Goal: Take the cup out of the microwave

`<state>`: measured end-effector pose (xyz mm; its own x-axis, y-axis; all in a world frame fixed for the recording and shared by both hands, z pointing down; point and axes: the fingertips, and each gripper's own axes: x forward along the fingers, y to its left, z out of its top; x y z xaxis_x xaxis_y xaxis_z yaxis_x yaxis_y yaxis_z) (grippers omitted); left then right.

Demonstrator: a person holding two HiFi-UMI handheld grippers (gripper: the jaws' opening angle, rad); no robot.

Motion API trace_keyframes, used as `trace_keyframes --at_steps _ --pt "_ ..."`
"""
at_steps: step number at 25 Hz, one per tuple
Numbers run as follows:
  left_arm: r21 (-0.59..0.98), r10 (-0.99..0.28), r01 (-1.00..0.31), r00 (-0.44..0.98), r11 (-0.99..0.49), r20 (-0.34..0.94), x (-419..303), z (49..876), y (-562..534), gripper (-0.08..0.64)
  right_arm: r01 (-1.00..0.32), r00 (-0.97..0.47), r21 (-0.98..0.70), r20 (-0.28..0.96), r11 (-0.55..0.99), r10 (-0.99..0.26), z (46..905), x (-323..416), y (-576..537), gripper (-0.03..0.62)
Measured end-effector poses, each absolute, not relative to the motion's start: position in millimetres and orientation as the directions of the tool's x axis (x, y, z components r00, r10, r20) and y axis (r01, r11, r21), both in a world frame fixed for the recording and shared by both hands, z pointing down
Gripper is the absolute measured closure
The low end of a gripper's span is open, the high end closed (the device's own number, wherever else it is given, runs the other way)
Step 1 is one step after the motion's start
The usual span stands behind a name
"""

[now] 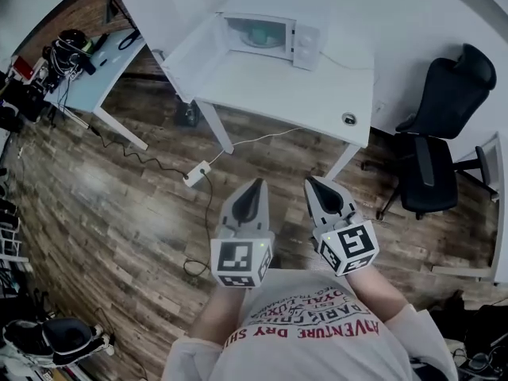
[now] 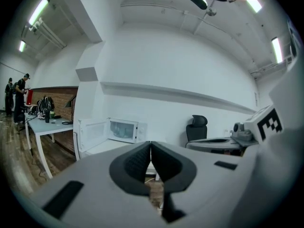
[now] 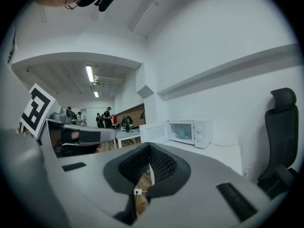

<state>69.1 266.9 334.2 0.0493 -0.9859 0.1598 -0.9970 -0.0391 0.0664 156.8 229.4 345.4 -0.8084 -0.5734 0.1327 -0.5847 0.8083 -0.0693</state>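
I stand on the wooden floor, well apart from the white table that is in the upper middle of the head view. On the far part of this table is the white microwave, and its door stands open toward the left. Inside the open microwave I see a pale greenish shape, the cup. It is small and dim, so I cannot tell more about it. In the right gripper view the cup shows as the same greenish shape behind the microwave's opening, right of the middle of the frame.

My left claw is in the lower middle of the head view and points up the frame toward the table. It is clenched: in the left gripper view the two dark pads of the left claw lie together, with nothing between them. My right claw is just beside it on the right, also pointing at the table. The right claw is clenched too, with its jaws meeting at the tips and empty. Neither claw touches anything.

A black office chair stands at the right of the table. On the floor in front of the table lies a white power adapter with its cable. A second table, with clutter on it, is in the upper left.
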Motion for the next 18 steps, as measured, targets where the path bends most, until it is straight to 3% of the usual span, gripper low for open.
trace_keyframes --at_steps 10,18 --pt "0.065 -0.981 -0.992 0.116 -0.107 0.156 -66 331 204 0.552 -0.647 -0.761 -0.051 0.112 0.761 -0.64 331 31 165 0.581" --pt "0.098 -0.973 -0.987 0.141 -0.124 0.181 -108 350 149 0.552 -0.661 -0.747 -0.067 0.154 0.747 -0.647 349 -8 111 0.581"
